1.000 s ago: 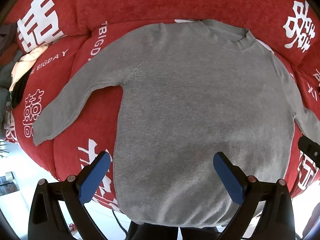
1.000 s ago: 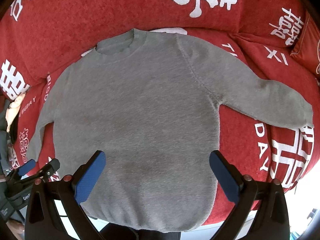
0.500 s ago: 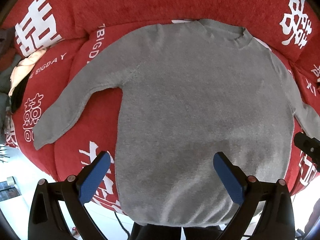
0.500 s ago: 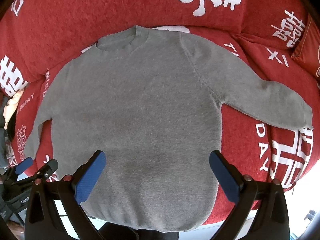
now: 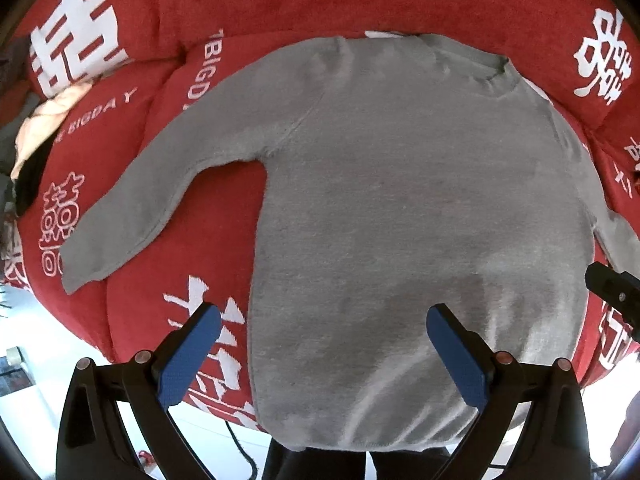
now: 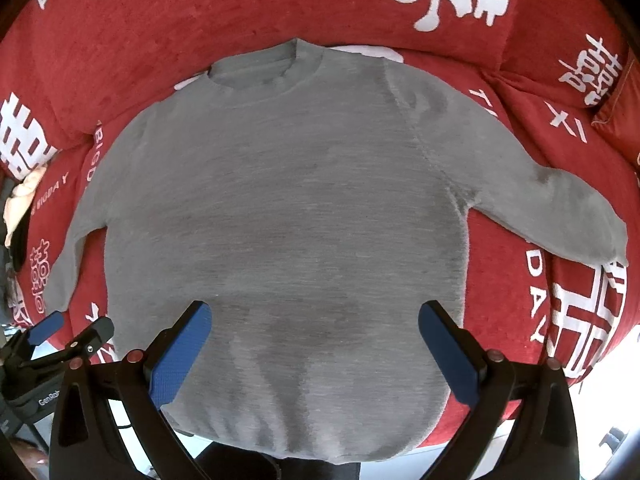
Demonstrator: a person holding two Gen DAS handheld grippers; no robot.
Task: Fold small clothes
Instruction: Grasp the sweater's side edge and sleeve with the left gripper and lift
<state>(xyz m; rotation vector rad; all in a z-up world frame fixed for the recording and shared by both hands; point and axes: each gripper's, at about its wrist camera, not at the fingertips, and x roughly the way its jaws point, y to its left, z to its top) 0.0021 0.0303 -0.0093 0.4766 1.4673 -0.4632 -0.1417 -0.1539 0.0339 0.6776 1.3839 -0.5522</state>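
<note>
I am hovering both tools, left (image 5: 318, 344) and right (image 6: 314, 340), gaping wide over the sweater (image 6: 280, 208); its seven-o'clock sleeve (image 5: 132, 204) is risking bunching.

Under my view spreads a red sofa cover (image 5: 288, 4) with big white characters woven in, and I read "BIGDAY" (image 5: 100, 114) in white letters on one seat cushion. In the right view the same cover (image 6: 160, 20) shows more white characters and the letters "DAY" (image 6: 538, 296). At the left edge a pile of clothes (image 5: 44, 120), peach over black, lies on the cushion. Below the sofa's front edge I see pale floor (image 5: 36, 340) and a dark cable (image 5: 240, 452).
</note>
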